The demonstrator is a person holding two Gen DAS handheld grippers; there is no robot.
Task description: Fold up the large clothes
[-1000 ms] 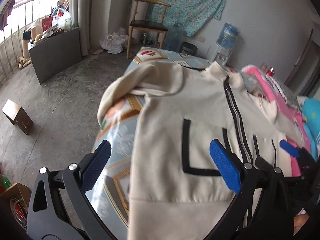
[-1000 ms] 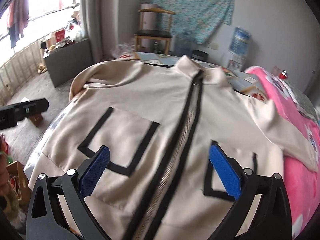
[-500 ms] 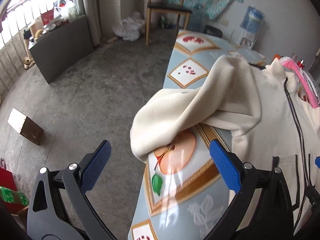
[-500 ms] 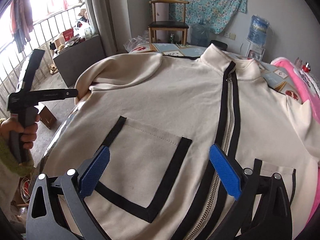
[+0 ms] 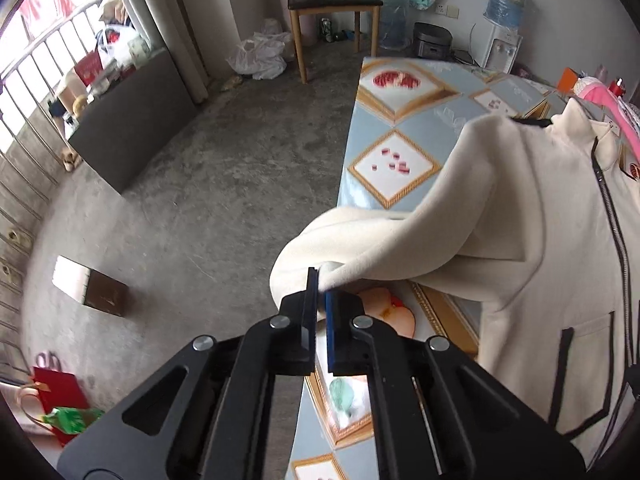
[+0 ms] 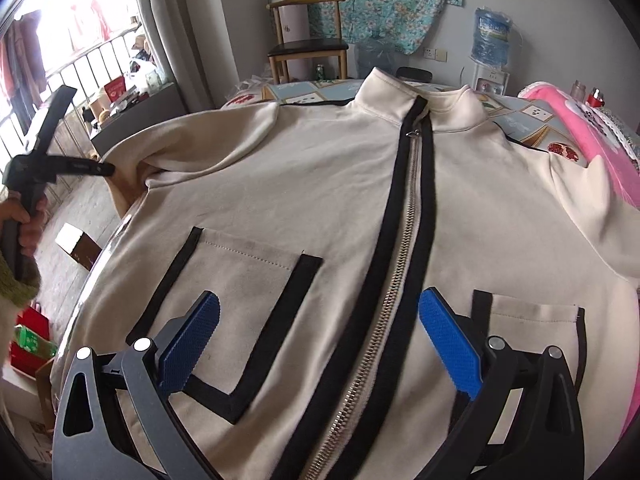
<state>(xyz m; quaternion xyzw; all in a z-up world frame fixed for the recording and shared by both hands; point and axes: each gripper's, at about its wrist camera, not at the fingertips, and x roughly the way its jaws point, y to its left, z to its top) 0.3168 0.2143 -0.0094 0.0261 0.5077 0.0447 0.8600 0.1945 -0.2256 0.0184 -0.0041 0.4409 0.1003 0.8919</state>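
Observation:
A cream zip-up jacket [image 6: 320, 184] with black trim lies face up on the patterned table [image 5: 392, 120], collar at the far end. Its left sleeve [image 5: 384, 240] hangs over the table's left edge. My left gripper [image 5: 320, 276] is closing on that sleeve's end and its blue pads pinch the fabric. From the right wrist it shows at the far left as the left gripper [image 6: 108, 169], held by a hand [image 6: 24, 224]. My right gripper [image 6: 319, 298] hovers open over the jacket's lower front, straddling the zipper [image 6: 384, 312], with nothing held.
Left of the table is bare concrete floor with a small cardboard box [image 5: 92, 288] and a red bag [image 5: 56, 400]. A dark cabinet [image 5: 132, 120] stands by the railing. A wooden chair [image 5: 332, 0] and a water dispenser [image 5: 504, 8] stand at the back. A pink blanket [image 6: 592, 140] lies right of the jacket.
My left gripper swung left from the jacket's body to the hanging sleeve and shut on its end. My right gripper sank closer to the jacket's front and stayed open.

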